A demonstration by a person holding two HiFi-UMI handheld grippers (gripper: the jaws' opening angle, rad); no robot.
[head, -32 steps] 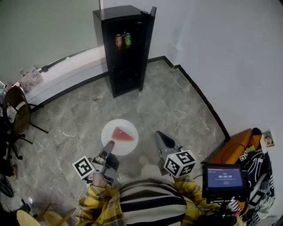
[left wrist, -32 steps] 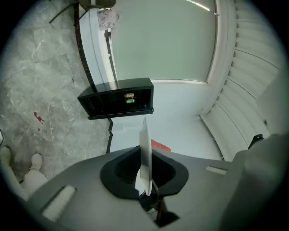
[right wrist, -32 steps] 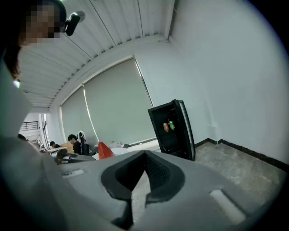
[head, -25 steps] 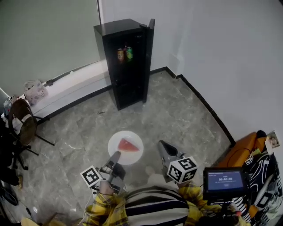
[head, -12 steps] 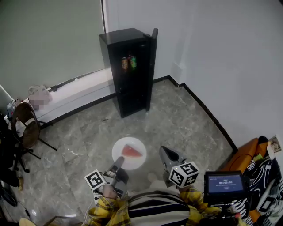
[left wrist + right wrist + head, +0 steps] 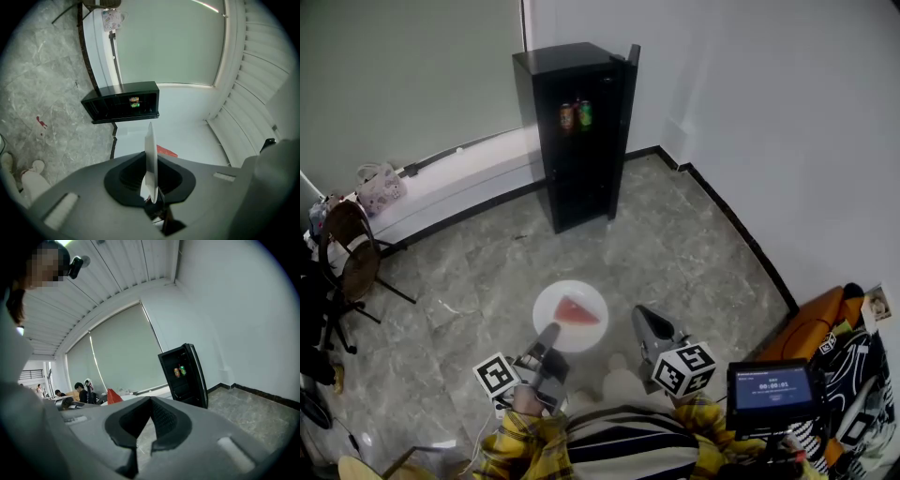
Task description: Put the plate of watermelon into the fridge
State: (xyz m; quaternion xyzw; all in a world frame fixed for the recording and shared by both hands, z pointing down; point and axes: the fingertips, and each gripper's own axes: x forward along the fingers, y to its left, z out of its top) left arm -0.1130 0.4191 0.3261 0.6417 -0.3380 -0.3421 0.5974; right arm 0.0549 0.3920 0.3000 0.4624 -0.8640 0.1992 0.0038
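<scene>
The fridge [image 6: 577, 131] stands at the far wall near the corner. Its door [image 6: 624, 112] is swung open on the right side, and two cans [image 6: 575, 115] sit on a shelf inside. In front of the fridge, above the floor [image 6: 675, 244], the left claw [image 6: 547, 335] grips the near rim of the plate [image 6: 581, 336], and the watermelon slice [image 6: 577, 310] lies on the plate. The right claw [image 6: 645, 319] is just right of the plate. A chair [image 6: 347, 253] stands far to the left.
</scene>
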